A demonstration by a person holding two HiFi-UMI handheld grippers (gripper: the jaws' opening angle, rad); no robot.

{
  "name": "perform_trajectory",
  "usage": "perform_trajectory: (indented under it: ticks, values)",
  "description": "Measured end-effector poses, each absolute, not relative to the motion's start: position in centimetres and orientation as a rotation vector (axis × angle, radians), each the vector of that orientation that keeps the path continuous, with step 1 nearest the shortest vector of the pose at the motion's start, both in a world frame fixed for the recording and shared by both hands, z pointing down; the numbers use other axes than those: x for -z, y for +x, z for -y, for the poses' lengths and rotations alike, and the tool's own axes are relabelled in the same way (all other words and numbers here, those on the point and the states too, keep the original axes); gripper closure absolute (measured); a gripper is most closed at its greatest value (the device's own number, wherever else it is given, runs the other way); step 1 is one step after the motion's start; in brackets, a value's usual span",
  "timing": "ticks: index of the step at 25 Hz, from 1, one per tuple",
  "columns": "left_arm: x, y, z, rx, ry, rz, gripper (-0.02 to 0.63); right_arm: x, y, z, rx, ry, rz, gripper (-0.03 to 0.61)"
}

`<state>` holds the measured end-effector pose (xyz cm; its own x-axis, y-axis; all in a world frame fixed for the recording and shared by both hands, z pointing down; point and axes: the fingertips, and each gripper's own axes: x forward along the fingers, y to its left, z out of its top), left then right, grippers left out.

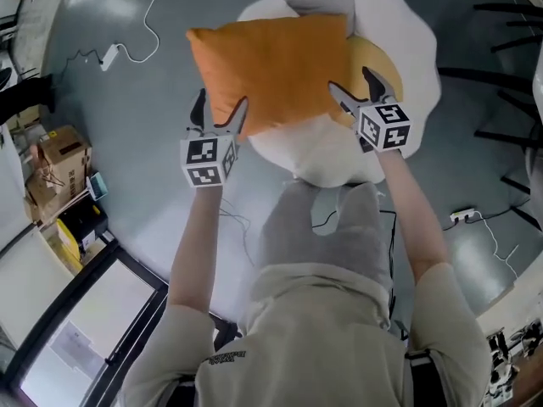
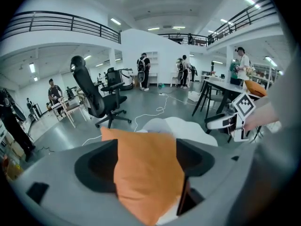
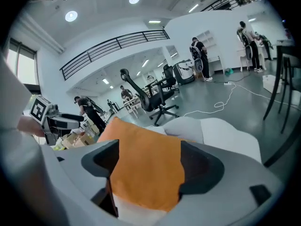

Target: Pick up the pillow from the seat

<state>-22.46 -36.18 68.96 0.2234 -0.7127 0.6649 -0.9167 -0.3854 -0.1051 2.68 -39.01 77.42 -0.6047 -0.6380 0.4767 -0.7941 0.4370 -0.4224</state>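
Orange fabric pillow point(image 1: 271, 70), soft square, on white lobed seat point(image 1: 411, 41); left tool point(image 1: 221, 106), right tool point(image 1: 350, 81) wide, straddling edges.

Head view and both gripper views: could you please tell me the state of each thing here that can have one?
pillow: lying on the seat, not yet gripped.
seat: occupied, carrying the pillow.
left hand-held gripper: jaws open, the pillow's near edge between them.
right hand-held gripper: jaws open, the pillow's near edge between them.
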Motion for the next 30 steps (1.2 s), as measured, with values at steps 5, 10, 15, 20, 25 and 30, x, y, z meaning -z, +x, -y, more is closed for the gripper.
perform_trajectory:
  ticks: [5, 10, 15, 20, 25, 30]
  values:
    - [-75.9, -24.4, 37.6, -0.971, 2.149, 1.524, 0.247, -86.2, 3.0, 40.9, -0.961, 1.270, 2.384, 0.175]
    - [-82.4, -26.7, 38.0, -1.065, 2.028, 1.530, 0.238, -94.4, 2.3, 42.1, -1.003, 1.208, 2.347, 0.157]
    - [-85.0, -28.1, 38.7, -1.138, 2.029, 1.567, 0.230, -101.6, 1.4, 42.3, -1.082, 1.184, 2.299, 0.150]
    - [-87.2, -29.5, 39.6, -1.098, 2.022, 1.581, 0.230, -106.5, 0.0, 42.3, -1.245, 1.154, 2.293, 0.127]
    - [-89.4, -30.4, 40.2, -1.067, 2.020, 1.572, 0.234, -108.2, -1.7, 42.7, -1.377, 1.097, 2.339, 0.126]
    - [-89.3, -29.7, 40.4, -1.072, 2.020, 1.523, 0.369, -107.2, -2.6, 42.9, -1.370, 1.028, 2.375, 0.364]
